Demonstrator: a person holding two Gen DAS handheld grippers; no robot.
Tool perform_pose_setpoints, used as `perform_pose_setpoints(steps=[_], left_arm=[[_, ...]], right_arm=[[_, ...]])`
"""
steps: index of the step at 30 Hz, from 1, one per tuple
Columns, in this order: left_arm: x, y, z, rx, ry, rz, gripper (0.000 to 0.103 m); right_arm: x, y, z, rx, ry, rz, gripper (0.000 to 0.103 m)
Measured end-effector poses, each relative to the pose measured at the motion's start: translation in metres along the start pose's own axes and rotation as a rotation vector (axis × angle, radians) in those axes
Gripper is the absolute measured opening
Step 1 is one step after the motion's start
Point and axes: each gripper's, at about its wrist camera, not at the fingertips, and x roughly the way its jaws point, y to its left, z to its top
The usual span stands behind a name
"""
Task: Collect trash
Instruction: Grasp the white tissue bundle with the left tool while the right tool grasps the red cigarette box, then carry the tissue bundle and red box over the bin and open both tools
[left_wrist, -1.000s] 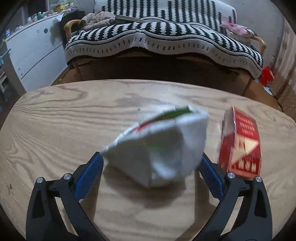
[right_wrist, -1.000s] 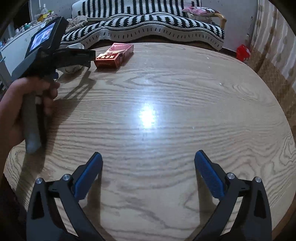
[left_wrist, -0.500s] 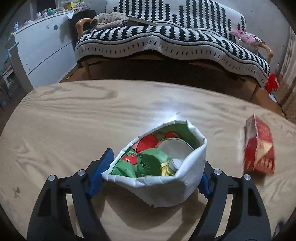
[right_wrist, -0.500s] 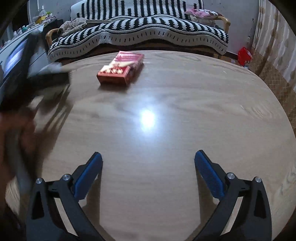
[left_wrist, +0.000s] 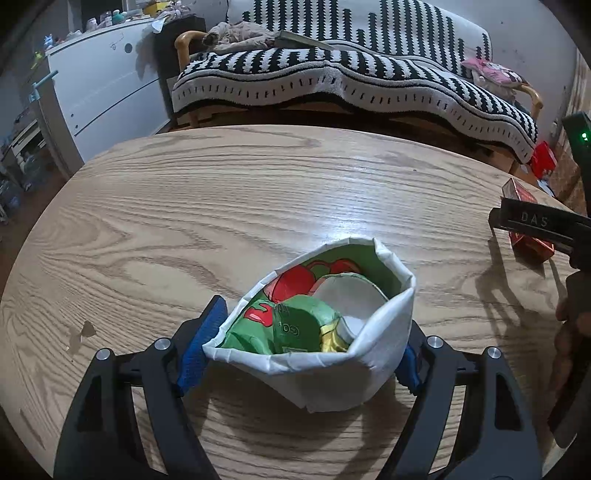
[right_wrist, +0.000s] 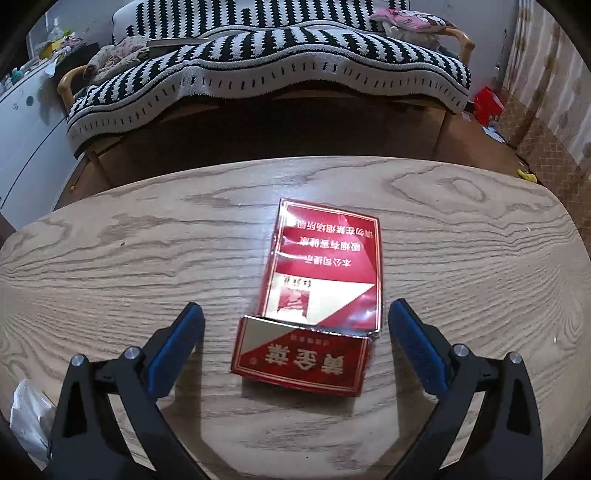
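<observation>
Item: crumpled wrapper and red cigarette box on my wooden table.

My left gripper (left_wrist: 303, 354) is clamped on the crumpled wrapper (left_wrist: 314, 332), blue pads pressed against its two sides; it sits on the near part of the table (left_wrist: 221, 206), white outside, green and red print inside, its open mouth facing up and away, long axis left to right. My right gripper (right_wrist: 295, 332) has just been closing, yet its jaws stand apart, the red cigarette box (right_wrist: 317, 295) between them and touching neither pad. The box lies flat, long axis running near to far, flip lid open at the near end, print upside down. Left view only: the box at the far right edge, half hidden behind my other tool. Right view only: the box's lettering, plus a scrap of white at the near left edge.
</observation>
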Motion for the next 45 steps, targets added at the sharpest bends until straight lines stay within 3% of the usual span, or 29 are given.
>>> perform_pose_setpoints(steps=[1, 4, 10, 15, 21, 28, 32, 38, 45], left_arm=[[0.0, 0.0, 0.0, 0.0, 0.002, 0.001, 0.077], [-0.002, -0.001, -0.002, 0.002, 0.013, -0.006, 0.077], [-0.028, -0.009, -0.01, -0.001, 0.032, -0.07, 0.077], [-0.071, -0.039, -0.022, 0.055, -0.007, -0.133, 0.077], [-0.126, -0.115, -0.057, 0.177, -0.036, -0.254, 0.077], [-0.182, -0.222, -0.107, 0.341, -0.052, -0.402, 0.077], [-0.221, -0.287, -0.143, 0.45, -0.089, -0.543, 0.077], [-0.264, -0.365, -0.204, 0.614, -0.098, -0.724, 0.077], [-0.295, -0.435, -0.268, 0.758, -0.064, -0.864, 0.077]], right_arm=[[-0.006, 0.001, 0.0, -0.012, -0.028, 0.004, 0.056], [-0.013, -0.004, -0.006, -0.016, 0.003, 0.032, 0.055], [-0.061, -0.036, -0.039, 0.001, -0.043, 0.046, 0.055], [-0.12, -0.088, -0.093, -0.005, -0.074, 0.035, 0.055], [-0.18, -0.168, -0.173, 0.031, -0.103, -0.044, 0.055], [-0.237, -0.281, -0.263, 0.167, -0.121, -0.141, 0.055], [-0.266, -0.343, -0.311, 0.251, -0.121, -0.209, 0.055], [-0.305, -0.441, -0.394, 0.458, -0.112, -0.267, 0.055], [-0.333, -0.521, -0.478, 0.686, -0.109, -0.278, 0.055]])
